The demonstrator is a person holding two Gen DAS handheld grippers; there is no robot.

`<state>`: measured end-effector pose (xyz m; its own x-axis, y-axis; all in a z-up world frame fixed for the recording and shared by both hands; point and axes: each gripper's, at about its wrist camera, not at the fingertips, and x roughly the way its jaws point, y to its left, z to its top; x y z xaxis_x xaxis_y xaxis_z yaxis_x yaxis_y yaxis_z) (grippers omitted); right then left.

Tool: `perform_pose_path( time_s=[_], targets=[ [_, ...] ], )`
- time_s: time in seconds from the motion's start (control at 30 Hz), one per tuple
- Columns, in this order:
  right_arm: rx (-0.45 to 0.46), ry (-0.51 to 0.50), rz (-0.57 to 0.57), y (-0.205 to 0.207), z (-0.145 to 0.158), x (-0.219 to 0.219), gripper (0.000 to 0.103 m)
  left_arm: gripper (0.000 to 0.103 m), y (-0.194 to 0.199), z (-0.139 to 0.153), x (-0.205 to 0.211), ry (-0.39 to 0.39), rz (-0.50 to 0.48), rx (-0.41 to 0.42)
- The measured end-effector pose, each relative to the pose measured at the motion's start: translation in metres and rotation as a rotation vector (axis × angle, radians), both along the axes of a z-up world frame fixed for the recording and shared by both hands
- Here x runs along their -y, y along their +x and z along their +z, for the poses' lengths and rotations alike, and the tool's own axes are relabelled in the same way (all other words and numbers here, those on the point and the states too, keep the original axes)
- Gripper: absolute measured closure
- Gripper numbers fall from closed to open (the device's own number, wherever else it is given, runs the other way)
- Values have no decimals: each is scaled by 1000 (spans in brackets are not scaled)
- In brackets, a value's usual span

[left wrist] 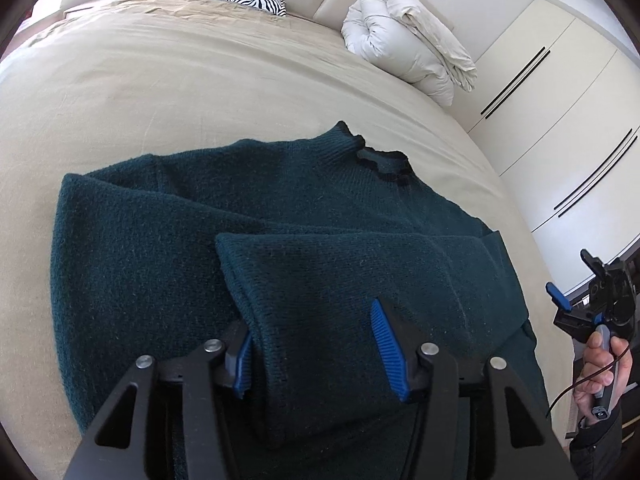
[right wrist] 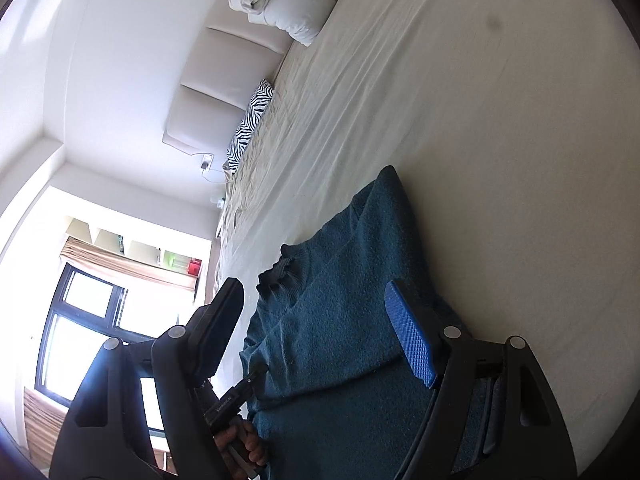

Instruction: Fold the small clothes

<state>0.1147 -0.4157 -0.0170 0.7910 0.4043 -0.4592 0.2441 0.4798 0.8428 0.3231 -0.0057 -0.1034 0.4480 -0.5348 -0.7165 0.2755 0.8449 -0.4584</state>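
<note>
Sweater (left wrist: 280, 248) is lying near the bed's (left wrist: 160, 92) front edge, soft and floppy. Left gripper (left wrist: 320, 354) is straddling the folded sleeve, jaws spread; right gripper (right wrist: 320, 336) is hanging open, holding nothing. Pinch knit edges.

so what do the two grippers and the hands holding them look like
Both grippers, left and right, are black plastic with silver pivot bolts and ribbed blue finger pads. The right hand is bare, with a dark sleeve and a thin dark cable, gripping a grey handle.
</note>
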Motion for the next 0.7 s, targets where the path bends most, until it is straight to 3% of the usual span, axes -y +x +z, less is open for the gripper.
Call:
perform_pose_path(
  time_s=[0.1,0.17,0.27,0.4,0.47,0.7],
  targets=[
    [-4,-4,71,33,0,-10,30,44,-1,0,6,13,-12,24],
    [-5,13,107,57,-5,-11,30,44,-2,-4,1,-26,-14,36],
    [-39,33,119,91,-21,-3,30,44,-1,-10,-11,-103,-11,33],
    [-130,75,102,118,-52,18,31,46,1,-13,-13,-112,-8,35],
    [-144,109,105,113,-64,23,31,46,0,-13,-14,-115,-5,38],
    [-112,70,236,55,-54,3,31,47,-1,-13,-16,-119,-4,40]
  ],
)
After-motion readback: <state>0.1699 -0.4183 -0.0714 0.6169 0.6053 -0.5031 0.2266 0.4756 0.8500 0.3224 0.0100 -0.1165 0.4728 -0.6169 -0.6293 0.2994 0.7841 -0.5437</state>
